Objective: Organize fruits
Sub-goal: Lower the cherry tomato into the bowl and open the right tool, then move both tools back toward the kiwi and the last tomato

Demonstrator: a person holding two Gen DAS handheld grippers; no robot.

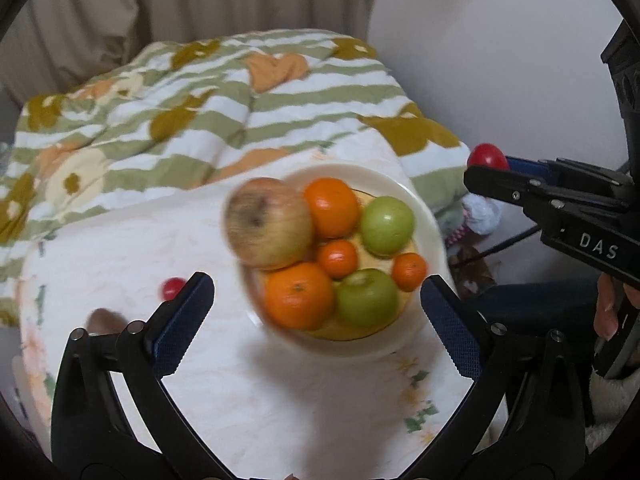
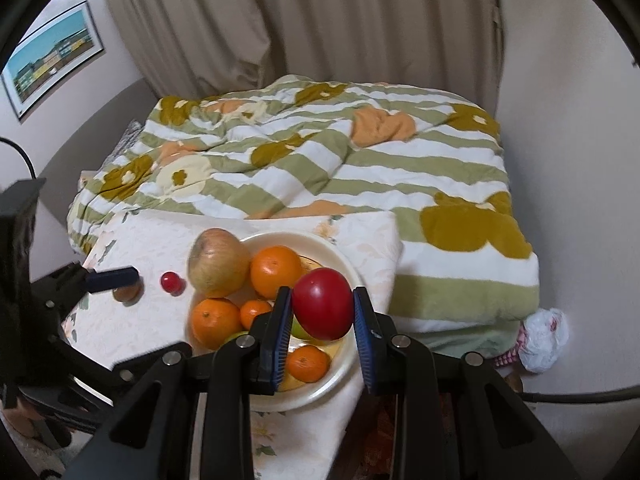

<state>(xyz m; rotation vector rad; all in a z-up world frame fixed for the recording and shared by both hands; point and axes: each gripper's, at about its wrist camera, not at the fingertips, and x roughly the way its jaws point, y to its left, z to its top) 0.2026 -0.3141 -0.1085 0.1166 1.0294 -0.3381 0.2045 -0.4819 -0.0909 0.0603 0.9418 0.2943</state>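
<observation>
Red apple (image 2: 322,303) pinched between right gripper (image 2: 320,312) fingers above fruit plate (image 2: 343,264); left gripper (image 1: 316,304) fingers wide, empty.

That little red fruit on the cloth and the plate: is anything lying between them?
No. In the right wrist view, only bare cloth separates the small red fruit from the plate. The big apple overhangs the rim just beyond.
</observation>
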